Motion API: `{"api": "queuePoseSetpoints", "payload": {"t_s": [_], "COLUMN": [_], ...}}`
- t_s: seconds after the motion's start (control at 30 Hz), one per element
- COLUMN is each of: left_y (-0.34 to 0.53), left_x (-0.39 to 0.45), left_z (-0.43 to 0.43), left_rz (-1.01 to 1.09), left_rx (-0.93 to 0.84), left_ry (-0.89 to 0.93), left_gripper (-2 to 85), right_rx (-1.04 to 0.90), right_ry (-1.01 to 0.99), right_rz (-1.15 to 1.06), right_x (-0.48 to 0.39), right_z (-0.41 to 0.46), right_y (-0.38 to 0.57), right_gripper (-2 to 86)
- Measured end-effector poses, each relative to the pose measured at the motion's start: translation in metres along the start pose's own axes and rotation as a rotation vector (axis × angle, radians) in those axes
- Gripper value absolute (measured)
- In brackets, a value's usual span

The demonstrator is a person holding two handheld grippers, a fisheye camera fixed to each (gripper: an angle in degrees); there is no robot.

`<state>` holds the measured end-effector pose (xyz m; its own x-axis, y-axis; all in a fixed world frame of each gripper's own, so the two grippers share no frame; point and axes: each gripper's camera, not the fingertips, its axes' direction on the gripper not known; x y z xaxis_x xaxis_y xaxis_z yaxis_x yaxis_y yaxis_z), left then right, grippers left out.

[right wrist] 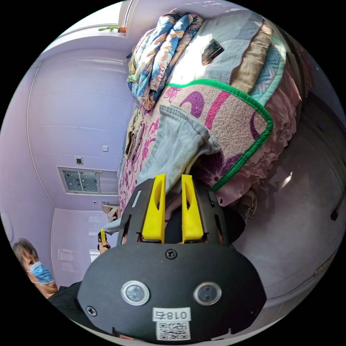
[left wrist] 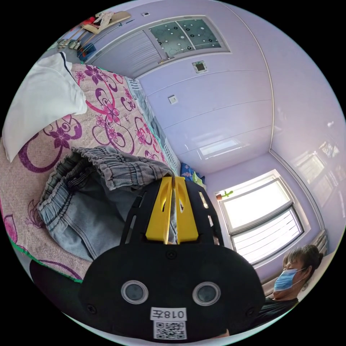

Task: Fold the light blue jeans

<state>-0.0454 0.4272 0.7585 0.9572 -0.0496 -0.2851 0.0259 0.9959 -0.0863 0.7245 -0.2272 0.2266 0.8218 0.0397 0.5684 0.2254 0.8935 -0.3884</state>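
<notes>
We see the light blue denim jeans (left wrist: 83, 202) lying on the pink floral bedspread (left wrist: 108, 115), their elastic waistband bunched near the left gripper (left wrist: 173, 187), whose yellow fingers (left wrist: 158, 212) are clenched on a fold of denim. The right gripper (right wrist: 172, 183) has its fingers parted beside the jeans' hem (right wrist: 187, 133), which lies close to the bedspread's green-bound edge (right wrist: 266, 122); beyond that edge lies bare floor (right wrist: 299, 223). A white pillow (left wrist: 43, 101) lies farther along the bed.

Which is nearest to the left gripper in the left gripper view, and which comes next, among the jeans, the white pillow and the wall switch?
From the left gripper, nearest first:
1. Jeans: waistband at the jaw tips, lying on the flowered bedspread.
2. White pillow: farther up the bed, beyond the jeans.
3. Wall switch: on the purple wall behind the bed.
</notes>
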Motion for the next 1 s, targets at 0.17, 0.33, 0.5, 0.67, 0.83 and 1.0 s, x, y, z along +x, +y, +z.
{"api": "queuePoseSetpoints", "payload": {"t_s": [0.17,0.33,0.5,0.67,0.83,1.0], "left_y": [0.003,0.003,-0.003,-0.037,-0.091,-0.097], "left_x": [0.001,0.003,0.005,0.011,0.014,-0.026], "left_z": [0.005,0.007,0.017,0.052,0.113,0.159], "left_rz": [0.000,0.023,0.052,0.072,0.051,-0.130], "left_rx": [0.000,-0.005,0.013,0.078,0.138,0.173], "left_ry": [0.004,0.004,0.024,0.018,-0.074,-0.143], "left_gripper": [-0.9,-0.9,-1.0,-0.9,0.0,6.8], "right_rx": [0.006,0.068,0.169,0.235,0.236,0.035], "right_ry": [-0.014,0.026,-0.144,-0.194,-0.134,-0.062], "right_rz": [-0.001,-0.109,-0.159,-0.231,-0.311,-0.246], "right_x": [-0.003,-0.034,-0.057,-0.104,-0.193,-0.221], "right_z": [-0.015,-0.046,-0.066,-0.059,0.008,0.112], "right_y": [0.000,0.009,0.006,-0.034,-0.137,-0.210], "right_gripper": [3.1,0.8,0.4,0.5,2.4,9.9]}}
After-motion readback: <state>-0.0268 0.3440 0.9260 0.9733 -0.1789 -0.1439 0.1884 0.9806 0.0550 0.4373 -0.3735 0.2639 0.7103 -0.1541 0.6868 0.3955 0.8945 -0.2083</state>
